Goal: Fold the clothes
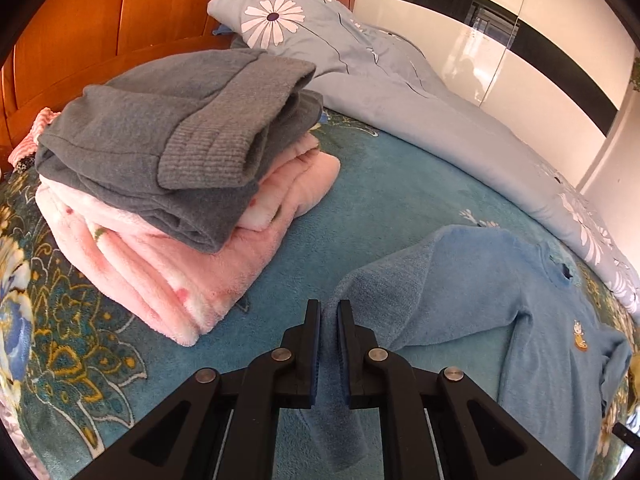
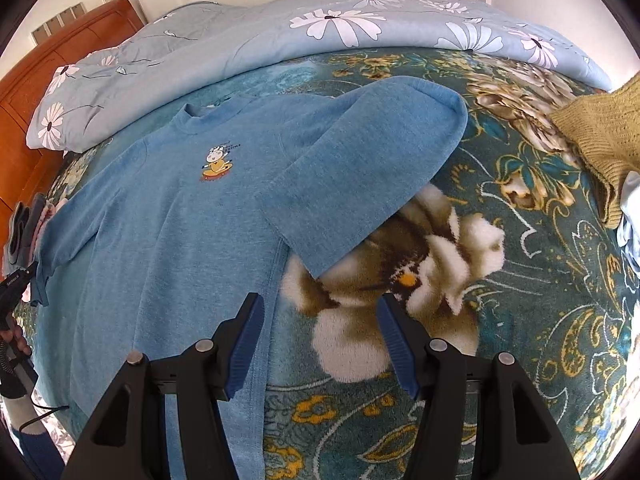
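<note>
Left gripper jaws pinch blue sweater sleeve; right gripper jaws gape empty.

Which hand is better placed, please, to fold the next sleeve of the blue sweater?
Left, probably. The left tongs are shut on the blue sweater, pinching its sleeve cuff, ready to carry it across. The right tongs hang open beside the hem, holding nothing.

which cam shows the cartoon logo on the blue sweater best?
Right wrist. The blue sweater lies chest-up across that view, and the cartoon logo sits near its middle, large and unobstructed. In the left wrist view the logo is a small, distorted patch near the right edge, details unreadable.
</note>
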Demonstrator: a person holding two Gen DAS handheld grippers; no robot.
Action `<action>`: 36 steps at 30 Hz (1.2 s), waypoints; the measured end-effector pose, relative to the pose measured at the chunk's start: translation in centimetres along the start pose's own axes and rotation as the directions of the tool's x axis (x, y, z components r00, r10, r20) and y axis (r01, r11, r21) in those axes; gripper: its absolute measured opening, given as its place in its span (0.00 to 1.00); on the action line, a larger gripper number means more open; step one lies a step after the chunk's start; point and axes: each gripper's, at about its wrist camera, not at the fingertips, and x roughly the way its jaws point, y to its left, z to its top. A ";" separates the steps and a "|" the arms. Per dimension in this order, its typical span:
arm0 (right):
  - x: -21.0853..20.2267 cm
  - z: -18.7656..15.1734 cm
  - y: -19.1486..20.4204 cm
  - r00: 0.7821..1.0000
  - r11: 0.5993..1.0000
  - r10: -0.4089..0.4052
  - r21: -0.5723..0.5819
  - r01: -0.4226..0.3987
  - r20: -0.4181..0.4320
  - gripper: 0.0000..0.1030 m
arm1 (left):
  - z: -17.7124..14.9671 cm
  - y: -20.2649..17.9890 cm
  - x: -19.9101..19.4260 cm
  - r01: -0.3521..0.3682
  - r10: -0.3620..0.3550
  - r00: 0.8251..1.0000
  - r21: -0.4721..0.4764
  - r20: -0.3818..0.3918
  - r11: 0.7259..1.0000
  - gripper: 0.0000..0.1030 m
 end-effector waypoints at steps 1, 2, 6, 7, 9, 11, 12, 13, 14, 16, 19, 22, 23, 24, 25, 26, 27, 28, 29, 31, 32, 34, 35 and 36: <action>-0.1 -0.2 0.0 1.000 1.000 0.002 0.001 -0.002 -0.001 0.59 | -0.3 0.0 -0.2 0.007 -0.007 1.000 0.003 -0.006 1.000 0.10; -0.3 -0.5 -0.1 1.000 1.000 0.007 0.004 -0.007 -0.002 0.59 | -0.7 0.0 -0.6 0.010 -0.010 1.000 0.003 -0.010 1.000 0.14; -0.7 -1.9 -0.1 0.999 0.999 0.034 0.010 -0.034 -0.016 0.59 | -2.7 -0.2 -2.6 0.045 -0.045 0.999 0.003 -0.024 0.999 0.31; -0.8 -2.4 -0.1 0.999 0.999 0.042 0.008 -0.042 -0.023 0.59 | -3.3 -0.3 -3.2 0.054 -0.054 0.998 0.008 -0.027 0.999 0.35; -0.9 -3.7 0.1 0.997 0.998 0.065 0.003 -0.065 -0.039 0.59 | -4.4 -0.6 -4.3 0.073 -0.072 0.997 0.019 -0.035 0.997 0.40; -1.1 -5.1 0.4 0.993 0.995 0.102 0.004 -0.102 -0.054 0.59 | -5.5 -1.1 -5.2 0.106 -0.104 0.993 0.031 -0.053 0.994 0.40; -1.1 -5.7 0.5 0.990 0.992 0.124 0.005 -0.124 -0.061 0.59 | -6.0 -1.5 -5.5 0.131 -0.128 0.990 0.039 -0.067 0.991 0.42; -1.0 -6.4 0.7 0.988 0.991 0.137 0.006 -0.137 -0.068 0.59 | -6.5 -1.9 -5.9 0.157 -0.153 0.985 0.049 -0.081 0.986 0.43; -0.9 -7.0 0.9 0.986 0.989 0.145 0.007 -0.145 -0.075 0.59 | -7.1 -2.4 -6.2 0.184 -0.178 0.979 0.063 -0.097 0.981 0.44; -0.8 -8.1 1.3 0.984 0.987 0.158 0.007 -0.158 -0.081 0.59 | -8.1 -3.4 -6.6 0.232 -0.219 0.967 0.094 -0.127 0.968 0.47; -1.2 -9.2 1.7 0.984 0.987 0.163 0.005 -0.163 -0.069 0.57 | -9.5 -4.8 -7.2 0.275 -0.253 0.954 0.127 -0.163 0.953 0.49; -1.1 -10.1 1.9 0.978 0.982 0.189 0.005 -0.189 -0.086 0.19 | -10.4 -5.5 -7.1 0.313 -0.284 0.938 0.132 -0.201 0.941 0.50; -1.0 -10.4 2.0 0.973 0.978 0.209 0.006 -0.210 -0.097 0.05 | -10.7 -5.6 -7.0 0.324 -0.293 0.932 0.128 -0.215 0.937 0.50; -1.1 -10.7 2.1 0.971 0.975 0.220 -0.001 -0.221 -0.097 0.04 | -10.9 -5.7 -6.9 0.334 -0.300 0.926 0.124 -0.230 0.934 0.50; -1.3 -10.9 2.2 0.972 0.976 0.217 -0.018 -0.219 -0.088 0.04 | -11.2 -5.9 -6.8 0.344 -0.307 0.919 0.123 -0.246 0.931 0.50; -1.7 -10.9 2.1 0.975 0.977 0.210 -0.027 -0.212 -0.071 0.03 | -11.5 -6.2 -6.7 0.352 -0.311 0.914 0.124 -0.262 0.928 0.50; -2.1 -10.8 1.7 0.978 0.979 0.204 -0.019 -0.205 -0.048 0.03 | -11.9 -6.4 -6.6 0.353 -0.309 0.911 0.127 -0.274 0.927 0.50; -2.5 -10.6 1.2 0.982 0.982 0.188 -0.007 -0.189 -0.023 0.03 | -12.2 -6.6 -6.5 0.352 -0.305 0.909 0.133 -0.286 0.926 0.50; -2.8 -10.5 0.7 0.988 0.988 0.157 -0.005 -0.157 0.000 0.03 | -12.6 -6.9 -6.3 0.355 -0.304 0.905 0.136 -0.299 0.925 0.50; -3.0 -10.4 0.0 0.990 0.990 0.139 0.003 -0.139 0.017 0.03 | -13.3 -7.3 -5.9 0.382 -0.323 0.886 0.129 -0.333 0.915 0.50; -3.0 -10.4 -0.3 0.989 0.989 0.146 0.013 -0.146 0.016 0.03 | -13.7 -7.4 -5.7 0.399 -0.337 0.874 0.120 -0.350 0.909 0.50; -2.7 -10.7 -0.4 0.990 0.990 0.143 0.007 -0.143 0.013 0.03 | -14.1 -7.6 -5.2 0.404 -0.342 0.864 0.105 -0.370 0.909 0.50; -2.6 -10.8 -0.4 0.990 0.990 0.140 0.001 -0.140 0.012 0.03 | -14.2 -7.7 -5.1 0.401 -0.339 0.866 0.106 -0.367 0.910 0.50; -2.5 -11.0 -0.3 0.990 0.990 0.140 -0.001 -0.140 0.012 0.03 | -14.2 -7.6 -5.1 0.403 -0.342 0.866 0.103 -0.365 0.910 0.50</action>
